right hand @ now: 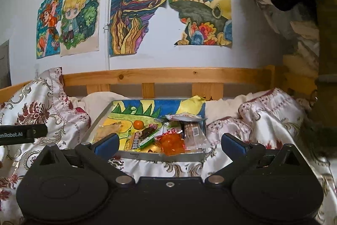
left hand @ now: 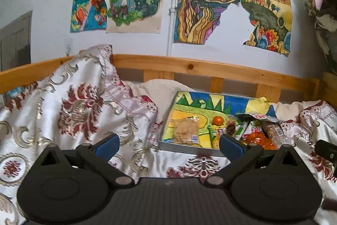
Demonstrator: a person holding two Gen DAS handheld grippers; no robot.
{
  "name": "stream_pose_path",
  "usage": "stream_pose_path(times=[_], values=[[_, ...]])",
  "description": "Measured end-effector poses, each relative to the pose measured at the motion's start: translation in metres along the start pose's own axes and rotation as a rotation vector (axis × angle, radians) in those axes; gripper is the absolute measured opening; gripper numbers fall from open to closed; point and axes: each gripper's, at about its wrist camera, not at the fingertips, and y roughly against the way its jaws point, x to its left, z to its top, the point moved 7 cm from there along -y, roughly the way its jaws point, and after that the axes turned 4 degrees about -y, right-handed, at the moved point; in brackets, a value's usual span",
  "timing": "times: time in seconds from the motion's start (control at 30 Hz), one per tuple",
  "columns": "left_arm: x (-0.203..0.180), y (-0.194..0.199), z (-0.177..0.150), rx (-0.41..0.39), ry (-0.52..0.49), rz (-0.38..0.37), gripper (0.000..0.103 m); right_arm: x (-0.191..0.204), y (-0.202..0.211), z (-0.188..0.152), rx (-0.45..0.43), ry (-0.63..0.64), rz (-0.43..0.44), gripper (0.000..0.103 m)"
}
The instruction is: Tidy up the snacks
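A shallow grey tray (left hand: 185, 146) (right hand: 160, 157) lined with a coloured drawing lies on the bed. In it are a clear bag of pale snacks (left hand: 186, 129) (right hand: 105, 130), a small orange fruit (left hand: 218, 120) (right hand: 138, 124), an orange jelly pack (left hand: 258, 139) (right hand: 171, 142), a green-and-white wrapper (left hand: 242, 129) (right hand: 153, 136) and a clear wrapped bar (left hand: 273, 130) (right hand: 192, 131). My left gripper (left hand: 168, 143) is open and empty, in front of the tray's left part. My right gripper (right hand: 168, 143) is open and empty, in front of the tray's near edge.
A white satin bedspread with red and gold embroidery (left hand: 73, 111) (right hand: 263, 119) is bunched on both sides of the tray. A wooden bed rail (left hand: 189, 66) (right hand: 168, 75) runs behind. Drawings (left hand: 208, 1) hang on the wall. The other gripper's body shows at the edges (left hand: 326, 150) (right hand: 21, 132).
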Motion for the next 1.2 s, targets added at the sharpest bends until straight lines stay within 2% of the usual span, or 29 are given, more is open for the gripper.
stream_pose_path(times=[0.4, 0.53, 0.67, 0.83, 1.2], values=[[0.017, -0.001, -0.005, 0.006, 0.022, -0.016, 0.103, 0.013, 0.015, -0.011, -0.009, 0.058, -0.021, 0.102], [0.019, -0.007, -0.013, 0.034, 0.004, -0.014, 0.103, 0.021, 0.014, -0.015, -0.005, 0.087, -0.017, 0.102], [0.020, -0.011, -0.020, 0.043, -0.018, -0.035, 0.103, 0.027, 0.004, -0.023, 0.028, 0.089, -0.005, 0.102], [0.021, -0.015, -0.027, 0.016, -0.028, -0.048, 0.103, 0.035, -0.004, -0.030, 0.052, 0.095, 0.011, 0.102], [0.013, -0.019, -0.042, 0.053, -0.065, -0.082, 0.103, 0.041, -0.010, -0.037, 0.082, 0.105, 0.022, 0.102]])
